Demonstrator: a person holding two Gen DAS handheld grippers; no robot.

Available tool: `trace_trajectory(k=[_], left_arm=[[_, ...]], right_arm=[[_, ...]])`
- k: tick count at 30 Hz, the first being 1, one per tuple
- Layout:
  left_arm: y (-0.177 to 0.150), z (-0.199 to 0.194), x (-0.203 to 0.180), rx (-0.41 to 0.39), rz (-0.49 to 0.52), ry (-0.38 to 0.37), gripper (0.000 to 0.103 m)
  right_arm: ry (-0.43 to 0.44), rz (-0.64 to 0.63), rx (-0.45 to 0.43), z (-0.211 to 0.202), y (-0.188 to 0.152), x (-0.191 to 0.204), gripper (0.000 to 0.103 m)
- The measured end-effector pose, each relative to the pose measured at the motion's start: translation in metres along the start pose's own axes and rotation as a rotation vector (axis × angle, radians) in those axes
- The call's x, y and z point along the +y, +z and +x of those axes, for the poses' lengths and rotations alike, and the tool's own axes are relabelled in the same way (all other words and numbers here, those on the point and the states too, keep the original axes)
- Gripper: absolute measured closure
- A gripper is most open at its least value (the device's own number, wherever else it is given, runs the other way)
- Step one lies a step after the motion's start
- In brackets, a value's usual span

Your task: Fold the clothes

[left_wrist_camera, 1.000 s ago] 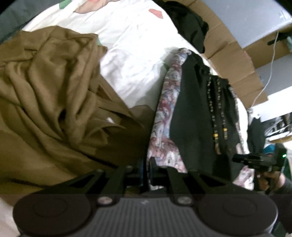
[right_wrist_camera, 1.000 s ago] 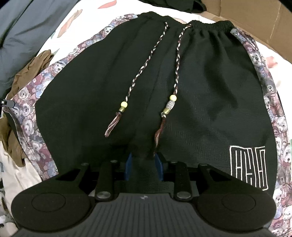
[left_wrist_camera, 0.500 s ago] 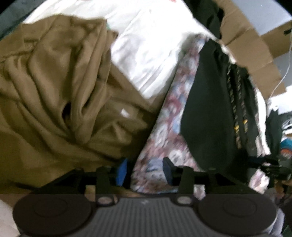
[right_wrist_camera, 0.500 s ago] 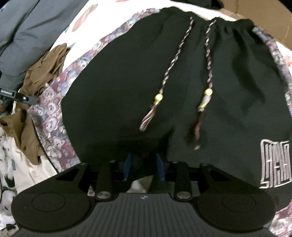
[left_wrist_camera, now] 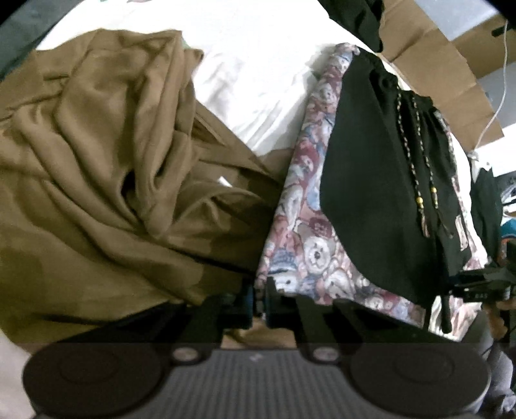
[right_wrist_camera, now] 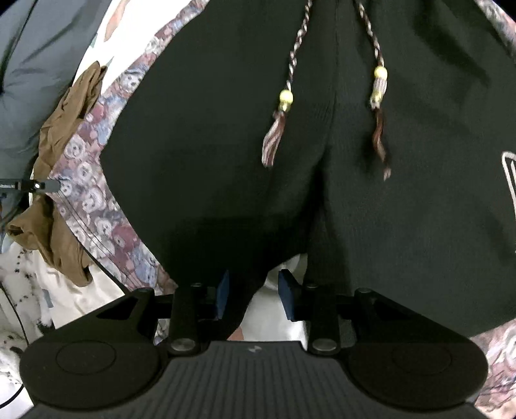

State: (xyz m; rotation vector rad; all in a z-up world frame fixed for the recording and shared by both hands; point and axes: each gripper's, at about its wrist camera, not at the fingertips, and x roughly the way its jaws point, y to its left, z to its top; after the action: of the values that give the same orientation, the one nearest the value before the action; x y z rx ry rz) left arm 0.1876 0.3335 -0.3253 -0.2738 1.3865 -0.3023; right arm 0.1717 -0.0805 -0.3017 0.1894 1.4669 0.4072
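Black shorts [right_wrist_camera: 354, 161] with teddy-bear print side panels and two beaded drawstrings [right_wrist_camera: 283, 100] lie flat on a white bed sheet. In the left wrist view the shorts [left_wrist_camera: 371, 193] lie to the right, print panel [left_wrist_camera: 309, 245] nearest. My left gripper [left_wrist_camera: 259, 301] is shut on the print panel's hem corner. My right gripper [right_wrist_camera: 254, 291] is open at the crotch hem, with black fabric lying between its blue pads [right_wrist_camera: 222, 290]. The right gripper also shows in the left wrist view [left_wrist_camera: 483, 283].
A crumpled brown garment [left_wrist_camera: 113, 177] lies left of the shorts, touching the print panel. White sheet [left_wrist_camera: 258, 80] beyond. Cardboard [left_wrist_camera: 435, 64] and dark clothes [left_wrist_camera: 354, 19] at the far edge. A grey garment [right_wrist_camera: 38, 64] lies at upper left in the right wrist view.
My left gripper opened half a second ago and has now shut on the print hem corner. My right gripper has opened wider and moved closer to the crotch hem.
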Motion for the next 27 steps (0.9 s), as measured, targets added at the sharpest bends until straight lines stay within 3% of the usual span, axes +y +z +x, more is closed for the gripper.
trace_trajectory(k=[6,9,13,15,17,21,27], left_arm=[[-0.003,0.014,0.007,0.054,-0.010,0.033,0.096],[0.002,0.009,0.008,0.052,-0.019,0.026,0.094],[0.011,-0.005,0.001,0.012,-0.037,0.051,0.089],[0.018,-0.017,-0.006,-0.046,-0.071,-0.009,0.088],[0.022,-0.028,-0.014,-0.114,-0.120,-0.104,0.075],[0.032,-0.034,-0.056,-0.146,-0.097,-0.214,0.073],[0.042,-0.016,-0.134,-0.088,0.020,-0.231,0.073]], right_arm=[[0.032,-0.027,0.000,0.003,-0.006,0.000,0.068],[0.052,-0.030,0.015,0.003,-0.008,-0.003,0.078],[0.044,-0.053,0.029,-0.002,-0.011,0.001,0.079],[0.031,-0.096,0.013,-0.012,-0.013,0.006,0.073],[0.018,-0.128,-0.014,-0.023,-0.012,0.009,0.055],[0.015,-0.099,-0.081,-0.059,-0.019,-0.013,0.055],[-0.057,-0.077,-0.107,-0.082,-0.033,-0.042,0.055]])
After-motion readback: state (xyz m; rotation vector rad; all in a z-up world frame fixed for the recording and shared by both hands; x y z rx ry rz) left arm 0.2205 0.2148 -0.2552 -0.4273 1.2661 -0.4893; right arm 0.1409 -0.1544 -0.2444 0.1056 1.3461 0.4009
